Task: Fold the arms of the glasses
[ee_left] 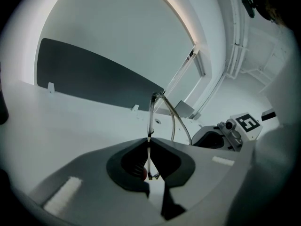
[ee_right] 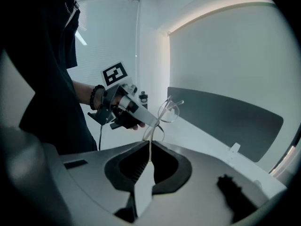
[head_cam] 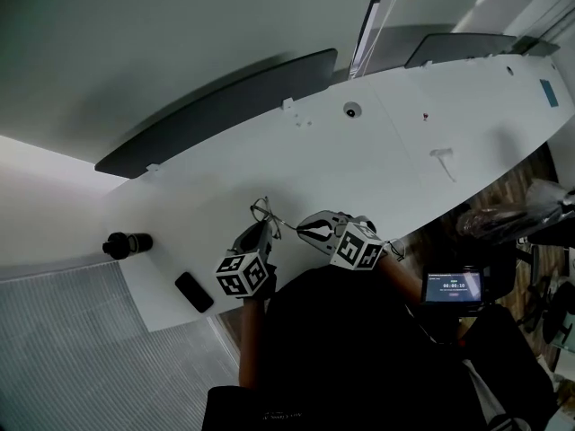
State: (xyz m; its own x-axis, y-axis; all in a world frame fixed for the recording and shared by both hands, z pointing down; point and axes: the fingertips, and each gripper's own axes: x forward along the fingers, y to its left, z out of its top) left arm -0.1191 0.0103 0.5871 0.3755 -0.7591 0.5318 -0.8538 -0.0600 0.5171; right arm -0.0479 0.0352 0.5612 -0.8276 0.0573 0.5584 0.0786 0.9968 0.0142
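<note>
Glasses (ee_right: 165, 112) aloft — fingers (ee_left: 125, 164) of left gripper (ee_left: 149, 139) and right gripper (ee_right: 149, 143) both clamped on them.

One pair of glasses (head_cam: 267, 210) shows at lower centre. Two tongs are there, the left tongs (head_cam: 266, 226) and the right tongs (head_cam: 302, 231). Each bears one marker cube (head_cam: 243, 275), two in all. One white table (head_cam: 377, 151) carries one black phone (head_cam: 194, 292) and one dark bottle (head_cam: 126, 243) at lower left. Two dark panels (head_cam: 216, 115) line its upper edge. One small screen (head_cam: 454, 285) glows at lower right.
</note>
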